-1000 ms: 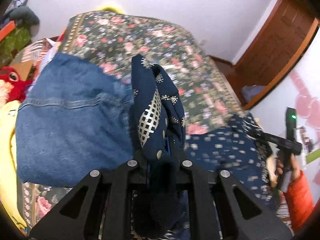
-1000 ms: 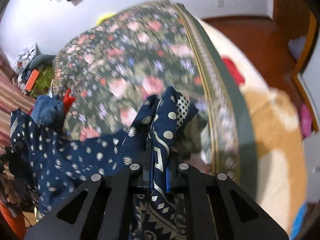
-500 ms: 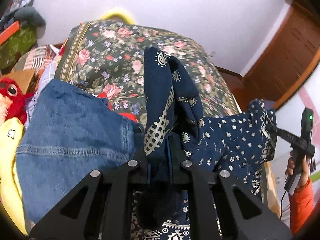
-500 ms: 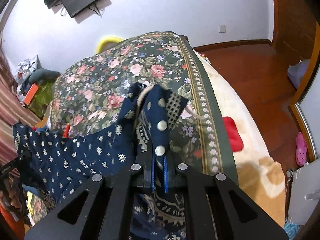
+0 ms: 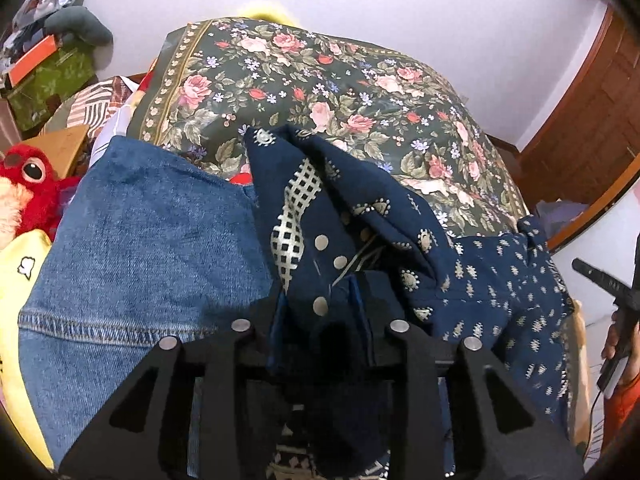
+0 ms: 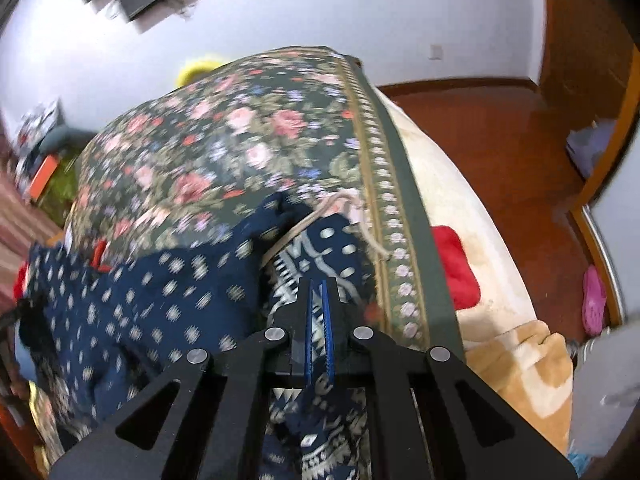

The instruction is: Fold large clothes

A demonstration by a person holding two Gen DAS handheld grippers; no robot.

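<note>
A navy patterned garment (image 5: pixel 500 280) with small cream motifs hangs stretched between my two grippers above a bed with a dark floral cover (image 5: pixel 320 80). My left gripper (image 5: pixel 320 300) is shut on a bunched corner of it, the cloth spilling over the fingers. My right gripper (image 6: pixel 318 300) is shut on the other end (image 6: pixel 312 252), where a cream drawstring (image 6: pixel 320 216) trails out. The garment's body (image 6: pixel 140 300) sags to the left in the right wrist view. The right gripper also shows at the right edge of the left wrist view (image 5: pixel 612 284).
Folded blue jeans (image 5: pixel 140 260) lie at the bed's left, beside a yellow item (image 5: pixel 16 300) and a red plush toy (image 5: pixel 32 184). The bed's right edge shows a cream blanket (image 6: pixel 460 200) and a red cloth (image 6: pixel 456 268). Wooden floor (image 6: pixel 500 128) lies beyond.
Both grippers have dropped lower and nearer the bed with the garment still held. The raised corner in the left gripper has slumped down; the right wrist view is blurred by motion.
</note>
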